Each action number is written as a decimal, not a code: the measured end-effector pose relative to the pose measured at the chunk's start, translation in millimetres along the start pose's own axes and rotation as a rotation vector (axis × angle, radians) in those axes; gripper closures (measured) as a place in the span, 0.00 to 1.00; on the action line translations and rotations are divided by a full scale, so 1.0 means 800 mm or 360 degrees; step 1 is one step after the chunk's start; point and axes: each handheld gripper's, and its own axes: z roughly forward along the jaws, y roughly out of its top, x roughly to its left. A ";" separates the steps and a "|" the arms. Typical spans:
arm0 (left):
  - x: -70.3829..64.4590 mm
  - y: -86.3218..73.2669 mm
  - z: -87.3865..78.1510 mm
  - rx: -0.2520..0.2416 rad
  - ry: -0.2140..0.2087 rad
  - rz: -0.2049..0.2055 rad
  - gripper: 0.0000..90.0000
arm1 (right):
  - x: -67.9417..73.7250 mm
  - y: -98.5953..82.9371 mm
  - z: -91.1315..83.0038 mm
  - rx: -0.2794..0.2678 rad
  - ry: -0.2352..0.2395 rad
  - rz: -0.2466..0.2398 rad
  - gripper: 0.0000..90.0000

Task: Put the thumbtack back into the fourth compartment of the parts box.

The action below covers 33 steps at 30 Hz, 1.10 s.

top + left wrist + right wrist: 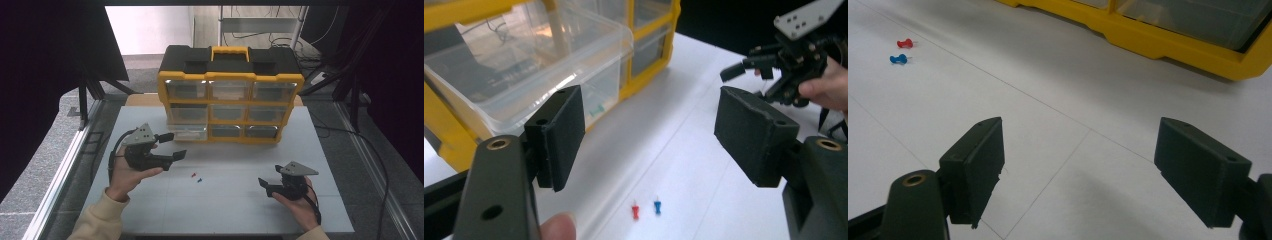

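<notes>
Beside drawer (187,132) | left tool (171,145) tilted, agape (empty) | pins (196,178) near

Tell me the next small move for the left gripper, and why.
Probably lower the left gripper toward the red pushpin and close on it. Its jaws stand open and empty beside the pulled-out clear drawer at the organizer's bottom left. The red pin and the blue pushpin lie loose on the white table, nearer this gripper than the right gripper.
</notes>
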 end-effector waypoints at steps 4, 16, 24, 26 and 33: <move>-0.002 -0.005 0.003 0.0038 0.0000 0.0011 0.32 | 0.000 0.000 0.000 0.0000 0.0000 0.0002 0.22; 0.000 -0.020 0.021 0.0149 0.0009 -0.0014 0.33 | 0.001 0.000 0.000 0.0001 0.0010 -0.0010 0.22; 0.004 -0.029 0.043 0.0248 0.0006 -0.0017 0.33 | 0.001 0.000 0.000 0.0003 0.0009 -0.0010 0.22; 0.004 -0.031 0.049 0.0271 0.0003 -0.0021 0.33 | 0.002 0.000 0.000 0.0007 0.0006 -0.0016 0.22; 0.006 -0.041 0.066 0.0353 -0.0019 -0.0027 0.33 | 0.002 0.000 -0.001 0.0004 0.0005 -0.0016 0.22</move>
